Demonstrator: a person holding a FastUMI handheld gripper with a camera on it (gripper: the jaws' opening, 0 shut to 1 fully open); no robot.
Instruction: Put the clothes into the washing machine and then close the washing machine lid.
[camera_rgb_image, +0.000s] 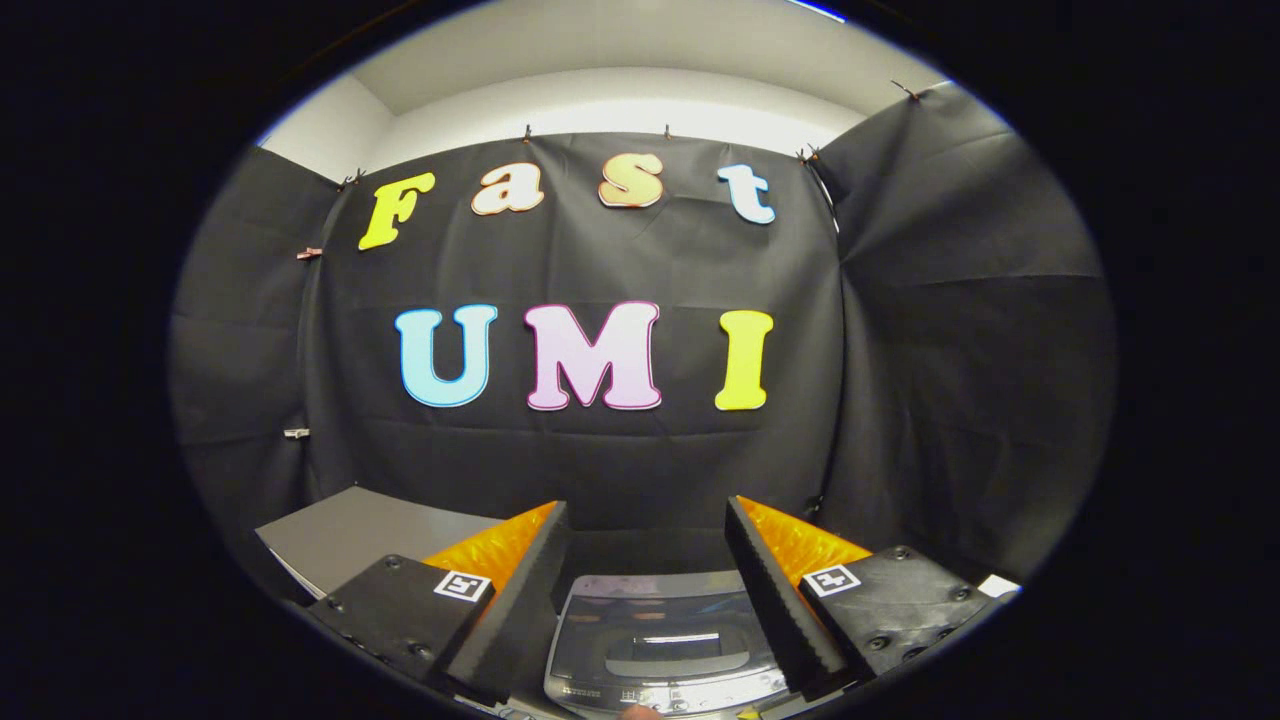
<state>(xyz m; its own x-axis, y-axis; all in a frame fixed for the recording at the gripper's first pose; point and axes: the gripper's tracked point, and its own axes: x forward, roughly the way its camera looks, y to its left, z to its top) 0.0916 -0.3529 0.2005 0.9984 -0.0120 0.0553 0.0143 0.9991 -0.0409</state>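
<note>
My gripper stands open, its two black ribbed fingers with orange backs spread wide and nothing between them. Below and between the fingers sits the small grey washing machine, seen from above. Its tinted glass lid lies flat and shut over the tub, with a control strip along the near edge. The gripper hangs well above the machine, pointed mostly at the black cloth wall. No clothes are in sight.
A dark grey flat surface lies to the left of the machine, beyond the left finger. Black cloth walls close the booth at the back and on the right. A small white patch shows past the right finger.
</note>
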